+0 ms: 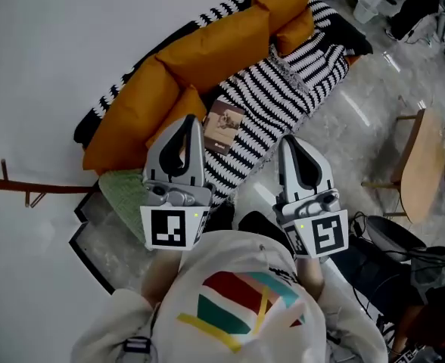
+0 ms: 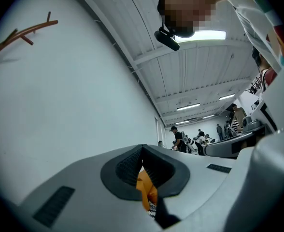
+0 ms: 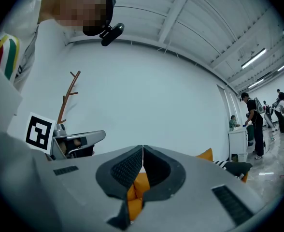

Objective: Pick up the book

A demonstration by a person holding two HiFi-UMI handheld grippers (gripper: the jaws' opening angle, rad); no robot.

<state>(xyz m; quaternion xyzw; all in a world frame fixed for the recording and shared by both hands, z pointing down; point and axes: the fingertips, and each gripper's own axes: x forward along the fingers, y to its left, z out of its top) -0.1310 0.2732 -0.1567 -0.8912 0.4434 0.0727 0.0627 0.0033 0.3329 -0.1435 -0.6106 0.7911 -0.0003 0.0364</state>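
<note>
Facing a sofa (image 1: 353,42) draped in a striped throw (image 1: 283,89), with orange cushions (image 1: 215,48) lined along its back. Find the book (image 1: 224,125) lying flat, cover up, on the throw, just beside a small orange cushion and near the seat's front edge; probably set there for easy reach from standing.

Hold the left gripper (image 1: 183,127) and right gripper (image 1: 292,146) side by side, pointing forward toward the seat. In the head view, see the book between the two tips, touching neither.

Read the left jaws, in the left gripper view, as pressed together at the tips and pinching nothing; catch only a sliver of orange cushion through the gap below the tips. Read the right jaws the same way in the right gripper view: tips meeting, nothing held.

Judge the pick as not yet begun, with the book untouched. Expect to spread one pair of jaws and tip it downward before closing on an edge, since a flat book on soft cloth offers no raised lip. Watch for the throw bunching into the pinch.
</note>
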